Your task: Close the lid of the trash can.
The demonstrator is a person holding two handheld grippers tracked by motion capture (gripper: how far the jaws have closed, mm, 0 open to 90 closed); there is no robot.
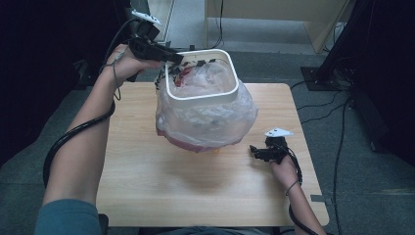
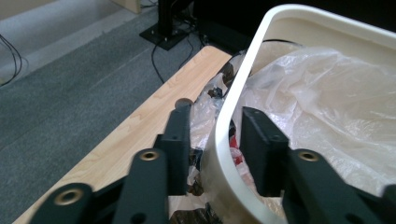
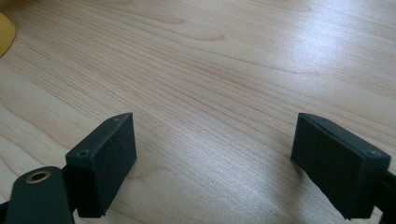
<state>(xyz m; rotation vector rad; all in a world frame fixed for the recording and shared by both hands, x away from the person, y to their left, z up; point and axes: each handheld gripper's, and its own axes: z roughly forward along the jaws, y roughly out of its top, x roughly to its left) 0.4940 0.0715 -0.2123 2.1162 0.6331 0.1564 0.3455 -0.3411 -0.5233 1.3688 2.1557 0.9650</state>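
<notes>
Both grippers carried flat, matte black, block-shaped pads on black jaws. The left gripper [image 1: 169, 59] straddled the near-left corner of the rim of a white bin [image 1: 230, 93]: in the left gripper view 1 pad sat outside the wall and 1 inside, with the rounded, smooth plastic rim [image 2: 219, 140] running between them. A small gap showed on each side of the wall, so the jaws stood loosely around it rather than pressing on it. The right gripper [image 1: 254, 151] rested low over the table [image 1: 147, 181], well apart from the bin, its 2 pads spread wide with bare wood between them.

That bin was a rounded-square tub with thick, glossy walls, and in the high view it sat at the far middle of the table, tilted toward the camera. A thin, translucent plastic bag [image 1: 205, 120], crinkled and cloudy, lined it and bulged down around its outside; something reddish showed through the film near the bottom and inside at the left corner. The tabletop was pale wood laminate with fine straight grain and rounded corners. A small yellow curved edge [image 3: 5, 35] lay at the left border of the right gripper view. Grey, short-pile carpet [image 1: 352, 161] covered the floor around the table.
</notes>
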